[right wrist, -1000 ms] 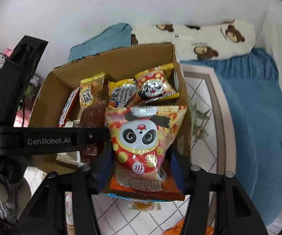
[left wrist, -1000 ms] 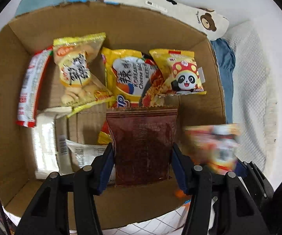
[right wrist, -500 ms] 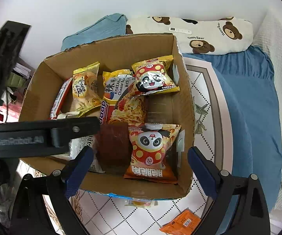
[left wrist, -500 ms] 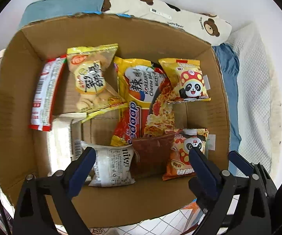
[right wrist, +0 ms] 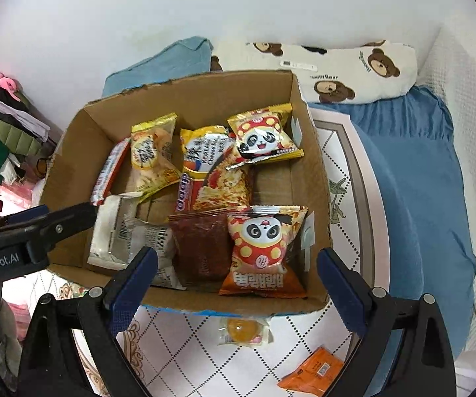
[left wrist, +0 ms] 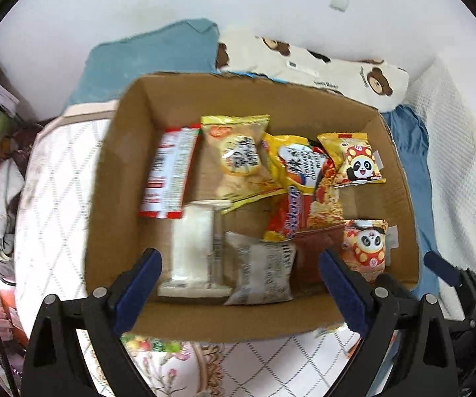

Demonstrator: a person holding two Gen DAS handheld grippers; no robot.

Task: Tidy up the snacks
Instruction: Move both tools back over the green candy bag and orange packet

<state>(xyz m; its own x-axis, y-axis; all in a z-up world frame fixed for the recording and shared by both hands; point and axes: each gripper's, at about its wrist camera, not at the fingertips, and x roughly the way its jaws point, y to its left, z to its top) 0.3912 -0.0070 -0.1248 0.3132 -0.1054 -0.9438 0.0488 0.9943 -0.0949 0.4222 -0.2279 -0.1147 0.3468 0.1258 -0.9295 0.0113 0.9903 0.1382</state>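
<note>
A cardboard box (left wrist: 112, 198) (right wrist: 317, 178) holds several snack packets. A dark red packet (right wrist: 201, 244) (left wrist: 314, 244) and an orange panda packet (right wrist: 264, 251) (left wrist: 367, 248) lie at its near right. A yellow panda packet (right wrist: 264, 139), a noodle packet (right wrist: 214, 172), a yellow chip bag (right wrist: 151, 155), a red-white bar (left wrist: 168, 172) and white wrappers (left wrist: 194, 248) fill the rest. My left gripper (left wrist: 241, 287) is open and empty above the near wall. My right gripper (right wrist: 238, 284) is open and empty too. The left gripper's arm (right wrist: 32, 231) shows at the left of the right wrist view.
A small yellow jelly pack (right wrist: 242, 330) and an orange packet (right wrist: 314, 370) lie on the patterned mat in front of the box. A bear-print pillow (right wrist: 337, 72), a teal cloth (right wrist: 161, 66) and a blue blanket (right wrist: 419, 182) lie behind and right.
Both grippers opened, dropping the dark red packet and the orange panda packet into the box. Both then drew back and up from the box.
</note>
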